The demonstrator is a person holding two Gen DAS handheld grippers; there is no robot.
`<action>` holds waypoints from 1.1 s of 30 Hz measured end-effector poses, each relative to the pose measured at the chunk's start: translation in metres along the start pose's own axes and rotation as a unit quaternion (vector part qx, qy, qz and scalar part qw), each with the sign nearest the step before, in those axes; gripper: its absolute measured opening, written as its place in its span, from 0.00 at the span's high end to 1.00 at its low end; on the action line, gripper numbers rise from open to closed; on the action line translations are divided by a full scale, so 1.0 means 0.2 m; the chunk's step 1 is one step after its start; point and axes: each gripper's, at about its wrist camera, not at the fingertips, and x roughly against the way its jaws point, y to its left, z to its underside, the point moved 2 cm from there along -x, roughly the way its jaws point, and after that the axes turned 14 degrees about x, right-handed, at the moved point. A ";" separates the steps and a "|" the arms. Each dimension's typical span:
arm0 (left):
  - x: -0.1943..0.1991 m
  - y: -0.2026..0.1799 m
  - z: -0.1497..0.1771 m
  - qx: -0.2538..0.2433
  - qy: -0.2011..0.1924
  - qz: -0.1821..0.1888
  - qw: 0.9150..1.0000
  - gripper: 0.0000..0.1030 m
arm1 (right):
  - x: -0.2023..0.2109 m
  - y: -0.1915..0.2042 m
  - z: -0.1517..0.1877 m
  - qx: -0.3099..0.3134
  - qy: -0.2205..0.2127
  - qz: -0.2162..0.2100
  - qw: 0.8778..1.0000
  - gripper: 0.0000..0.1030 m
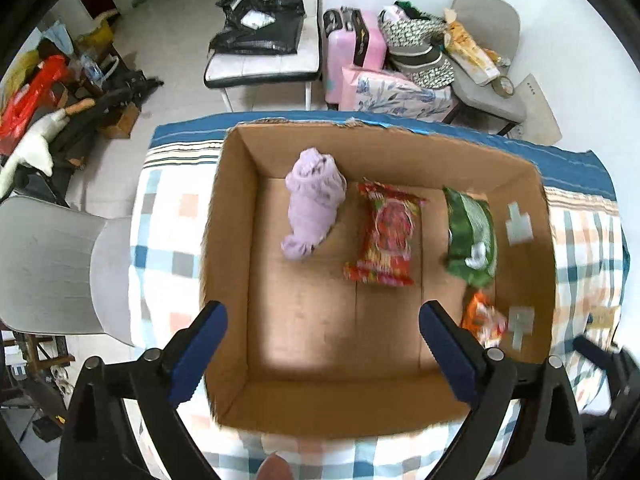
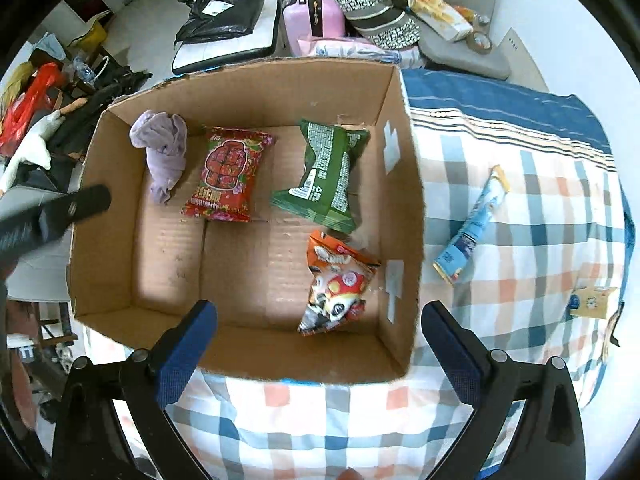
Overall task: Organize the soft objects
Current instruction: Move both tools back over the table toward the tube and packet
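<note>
An open cardboard box (image 1: pixel 232 216) (image 2: pixel 404 184) sits on a checked cloth. Inside lie a purple cloth (image 1: pixel 312 204) (image 2: pixel 162 152), a red snack packet (image 1: pixel 384 236) (image 2: pixel 228 172), a green packet (image 1: pixel 472 236) (image 2: pixel 328 176) and an orange packet (image 1: pixel 482 318) (image 2: pixel 336 288). My left gripper (image 1: pixel 322 354) is open and empty above the box's near part. My right gripper (image 2: pixel 318 354) is open and empty over the box's near wall. A blue tube-shaped packet (image 2: pixel 472 224) and a small yellow packet (image 2: pixel 592 300) lie on the cloth right of the box.
The checked cloth (image 2: pixel 520 184) covers the table. A grey chair (image 1: pixel 52 268) stands at the left. Beyond the table are a white chair with a black bag (image 1: pixel 260 20), a pink suitcase (image 1: pixel 352 48) and a grey chair piled with bags (image 1: pixel 480 60). Clutter lies on the floor at left.
</note>
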 end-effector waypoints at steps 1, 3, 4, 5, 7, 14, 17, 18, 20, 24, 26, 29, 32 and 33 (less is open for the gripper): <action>0.02 0.01 0.03 0.000 -0.006 -0.001 1.000 0.05 | 0.02 0.00 0.02 0.000 -0.002 0.002 1.000 0.00; 0.08 0.02 0.10 0.000 -0.015 0.001 1.000 0.05 | 0.06 0.01 0.06 0.004 -0.008 0.004 1.000 0.00; 0.11 0.03 0.14 0.001 -0.020 -0.001 1.000 0.05 | 0.08 0.02 0.07 0.006 -0.011 0.004 1.000 0.00; 0.13 0.03 0.16 0.001 -0.022 -0.001 1.000 0.05 | 0.10 0.02 0.09 0.008 -0.015 0.003 1.000 0.00; 0.18 0.04 0.21 0.002 -0.028 0.000 1.000 0.05 | 0.16 0.03 0.12 0.013 -0.026 0.003 1.000 0.00; 0.34 0.07 0.33 0.006 -0.049 0.001 0.999 0.05 | 0.34 0.06 0.22 0.025 -0.056 -0.008 0.998 0.00; 0.40 0.06 0.36 0.008 -0.058 0.001 0.998 0.05 | 0.41 0.06 0.25 0.029 -0.066 -0.015 0.997 0.00; 0.42 0.06 0.37 0.010 -0.060 0.001 0.998 0.05 | 0.43 0.06 0.26 0.030 -0.070 -0.018 0.997 0.00; 0.46 0.05 0.38 0.013 -0.067 0.002 0.998 0.05 | 0.46 0.05 0.27 0.029 -0.076 -0.023 0.996 0.00; 0.52 -0.02 0.39 0.010 -0.079 0.006 0.997 0.05 | 0.51 -0.04 0.30 0.013 -0.091 -0.040 0.995 0.00; 0.55 -0.09 0.40 0.004 -0.084 0.010 0.996 0.05 | 0.53 -0.11 0.32 0.003 -0.096 -0.048 0.994 0.00; 0.56 -0.29 0.41 -0.019 -0.086 0.023 0.996 0.05 | 0.55 -0.30 0.38 -0.026 -0.103 -0.043 0.993 0.00; 0.51 -0.51 0.43 -0.046 -0.072 0.039 0.996 0.05 | 0.53 -0.60 0.51 -0.075 -0.102 -0.018 0.992 0.00; 0.49 -0.60 0.44 -0.057 -0.067 0.043 0.995 0.05 | 0.51 -0.72 0.56 -0.094 -0.097 -0.005 0.991 0.00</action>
